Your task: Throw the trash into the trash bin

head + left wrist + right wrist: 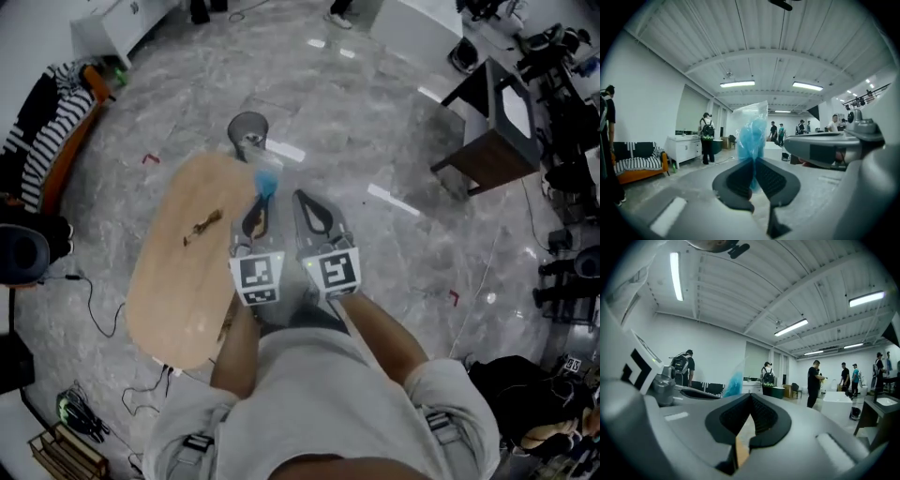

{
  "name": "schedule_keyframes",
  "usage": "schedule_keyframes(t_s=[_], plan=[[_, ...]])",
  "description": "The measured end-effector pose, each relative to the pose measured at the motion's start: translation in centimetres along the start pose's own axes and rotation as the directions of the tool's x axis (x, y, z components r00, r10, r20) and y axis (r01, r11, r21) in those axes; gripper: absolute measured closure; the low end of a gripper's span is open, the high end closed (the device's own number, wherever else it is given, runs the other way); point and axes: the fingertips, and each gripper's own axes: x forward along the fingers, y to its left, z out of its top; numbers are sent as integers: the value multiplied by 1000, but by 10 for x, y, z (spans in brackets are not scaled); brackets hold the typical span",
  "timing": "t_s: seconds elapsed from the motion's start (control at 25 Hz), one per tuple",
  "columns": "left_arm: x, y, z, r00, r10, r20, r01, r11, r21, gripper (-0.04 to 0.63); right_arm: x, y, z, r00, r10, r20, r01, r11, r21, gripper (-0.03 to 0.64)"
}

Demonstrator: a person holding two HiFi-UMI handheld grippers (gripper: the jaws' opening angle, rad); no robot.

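My left gripper is shut on a crumpled blue plastic wrapper, which sticks out past its tips. In the left gripper view the wrapper stands up from between the closed pads of the left gripper. The round grey trash bin stands on the floor just beyond the wrapper, by the far end of the table. My right gripper is held close beside the left one, shut with nothing in it. Its jaws meet with nothing between them, and the wrapper shows to their left.
An oval wooden table lies at the left with a brown scrap on it. A sofa with striped cloth is at far left, a dark side table at right. Several people stand far off.
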Motion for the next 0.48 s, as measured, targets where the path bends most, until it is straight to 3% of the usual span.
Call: schedule_keyframes(t_s=[0.24,0.48], plan=[[62,-94,39,998,-63,14,63,998,8,560,-40,-109,11,997,-78,-17,79,996,38,609],[103,-108,24,996,-78,31,77,996,33,559,-29,-146,-11,994,-101,39,99,994,56,609]])
